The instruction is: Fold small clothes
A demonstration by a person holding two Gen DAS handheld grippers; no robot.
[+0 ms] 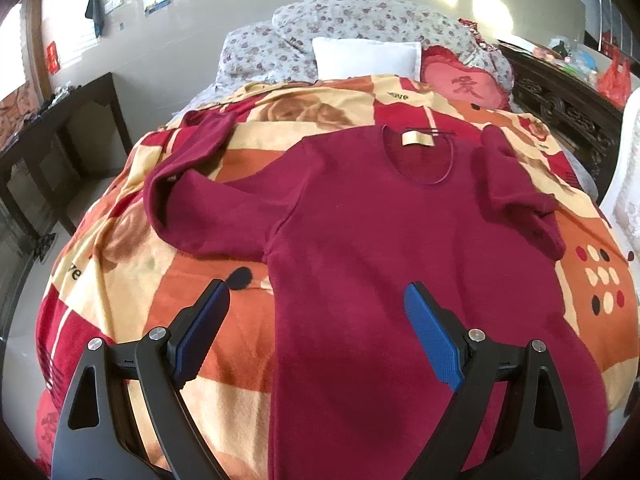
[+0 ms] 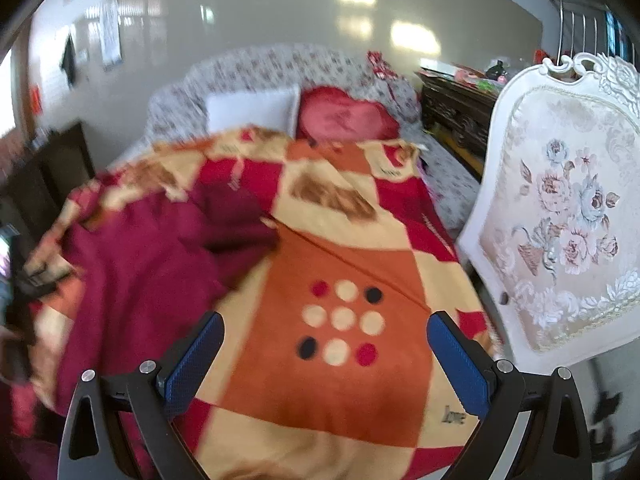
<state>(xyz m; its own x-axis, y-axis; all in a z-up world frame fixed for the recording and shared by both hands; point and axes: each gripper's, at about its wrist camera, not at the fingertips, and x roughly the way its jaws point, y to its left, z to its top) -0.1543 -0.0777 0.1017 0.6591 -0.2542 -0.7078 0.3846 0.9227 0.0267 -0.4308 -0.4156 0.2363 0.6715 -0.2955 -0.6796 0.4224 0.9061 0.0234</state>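
Left wrist view is showing the dark red long-sleeved knit top [image 1: 380, 240] lying face up and spread flat on the orange, red and cream patterned blanket [image 1: 132, 248] covering the bed, its neckline and beige label [image 1: 418, 138] pointing toward the far pillows. The left tool [image 1: 316, 336] is hovering over the near left edge of the body with its blue pads wide apart, gripping nothing. Both sleeves are lying loosely out to the sides, the left one trailing far left and the right one bunching beside the shoulder, so no fold appears made yet. Right wrist view, blurred, is showing the right tool [image 2: 324, 360] also spread open and empty over bare blanket, with the top off to its left. Judging from this, the folding is only beginning: sleeves and body are all left to do.
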